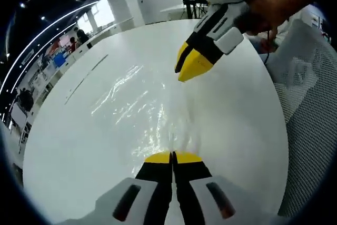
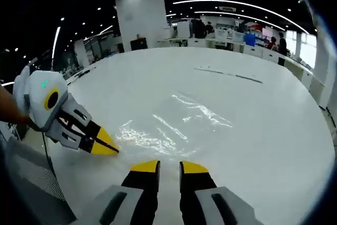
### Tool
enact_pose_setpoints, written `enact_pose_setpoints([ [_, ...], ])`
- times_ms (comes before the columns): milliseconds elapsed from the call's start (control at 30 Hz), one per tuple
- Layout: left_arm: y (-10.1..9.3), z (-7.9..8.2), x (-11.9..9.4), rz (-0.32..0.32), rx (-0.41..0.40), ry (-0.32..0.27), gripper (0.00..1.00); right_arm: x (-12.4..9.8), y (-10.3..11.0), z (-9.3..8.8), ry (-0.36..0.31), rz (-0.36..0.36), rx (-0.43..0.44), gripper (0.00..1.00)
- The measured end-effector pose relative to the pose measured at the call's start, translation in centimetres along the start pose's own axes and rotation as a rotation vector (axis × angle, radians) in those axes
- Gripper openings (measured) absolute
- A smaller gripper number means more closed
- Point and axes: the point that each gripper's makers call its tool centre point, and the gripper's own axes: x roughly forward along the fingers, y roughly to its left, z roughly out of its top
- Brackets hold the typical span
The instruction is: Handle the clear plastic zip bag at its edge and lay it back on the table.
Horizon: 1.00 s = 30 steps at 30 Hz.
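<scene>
Between closed left gripper and parted right gripper jaws lies the bag.

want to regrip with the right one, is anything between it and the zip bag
Nothing visible: bare white table lies between the open right gripper and the clear zip bag. The left gripper sits at the bag's edge, off to the side.

1. From my left gripper, the zip bag lies flat on the table straight ahead, its near edge at the jaw tips.
2. My right gripper sits beyond the bag's far side, ahead and to the right.
3. From my right gripper, the bag lies just ahead of the tips.
4. My left gripper meets the bag's left edge there.
</scene>
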Motion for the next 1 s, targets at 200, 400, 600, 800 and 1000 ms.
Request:
enact_pose_setpoints([
  [200,0.2,0.0,0.0,0.006,-0.020,-0.011,0.00,0.0,0.8,-0.4,0.008,0.006,-0.013,0.07],
  [400,0.1,-0.1,-0.1,0.015,-0.035,-0.022,0.00,0.3,1.3,-0.7,0.025,0.023,0.054,0.07],
  [600,-0.1,-0.1,-0.2,0.018,-0.031,-0.021,0.00,1.1,1.0,-0.4,0.045,0.014,0.156,0.10],
  [800,0.1,-0.2,-0.2,0.017,-0.054,-0.030,0.00,1.5,1.0,0.0,0.036,0.013,0.299,0.12],
  [1000,0.2,-0.2,-0.1,0.044,-0.069,-0.018,0.00,1.6,1.2,0.7,0.016,0.032,0.363,0.12],
])
